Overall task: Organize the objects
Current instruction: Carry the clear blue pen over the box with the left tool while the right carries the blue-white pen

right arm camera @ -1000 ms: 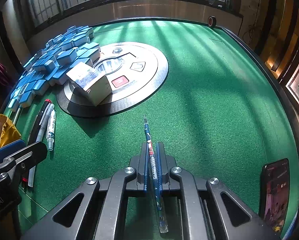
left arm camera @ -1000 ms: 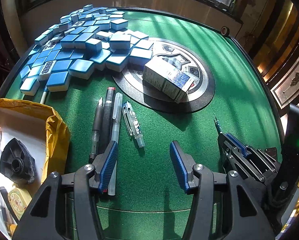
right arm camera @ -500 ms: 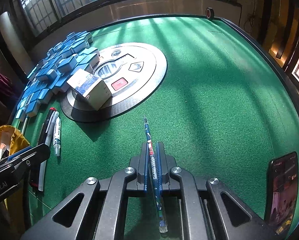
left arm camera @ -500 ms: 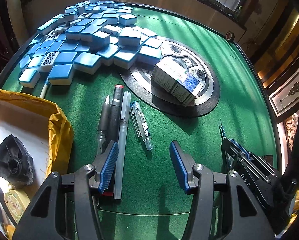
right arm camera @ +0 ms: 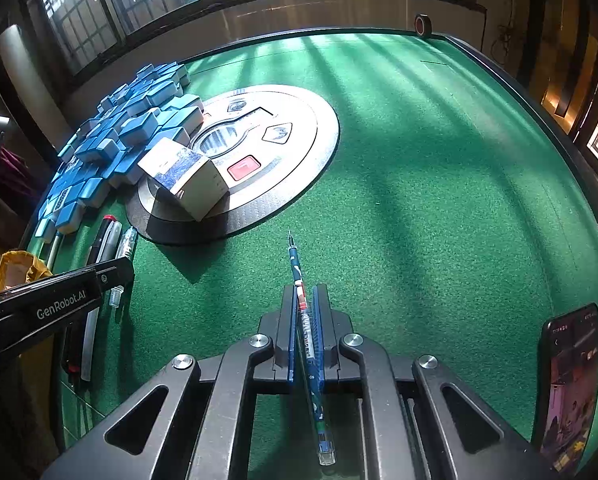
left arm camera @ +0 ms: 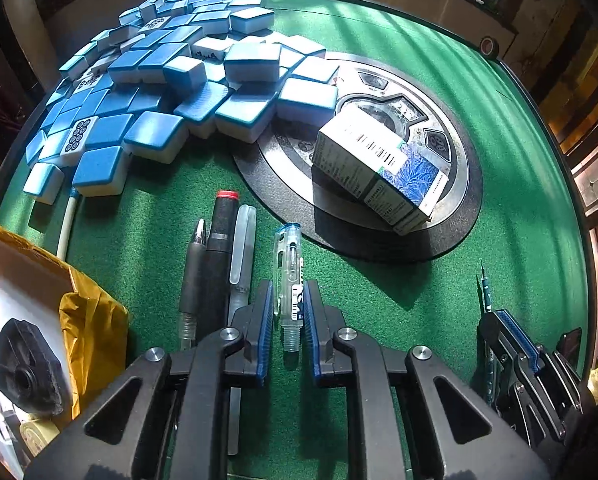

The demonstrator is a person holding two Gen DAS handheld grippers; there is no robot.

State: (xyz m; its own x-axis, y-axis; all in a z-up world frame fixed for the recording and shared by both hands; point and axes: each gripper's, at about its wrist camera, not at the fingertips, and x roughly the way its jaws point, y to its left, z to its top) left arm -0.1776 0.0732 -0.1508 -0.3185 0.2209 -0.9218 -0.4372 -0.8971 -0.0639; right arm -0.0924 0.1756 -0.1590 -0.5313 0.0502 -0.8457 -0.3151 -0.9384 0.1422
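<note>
My left gripper has its blue pads closed around a clear plastic pen that lies on the green felt. Left of it lie a frosted white pen, a black marker with a red end and a dark grey pen, side by side. My right gripper is shut on a thin dark-blue patterned pen, tip pointing forward, held over the felt. That gripper also shows at the right in the left wrist view.
A heap of blue and white mahjong tiles fills the far left. A white and blue carton lies on the round centre panel. A yellow mailer with a black disc sits near left. A phone lies near right.
My left gripper moved forward and right over the clear pen and closed its jaws on it. My right gripper kept hold of the dark-blue pen and barely moved.
</note>
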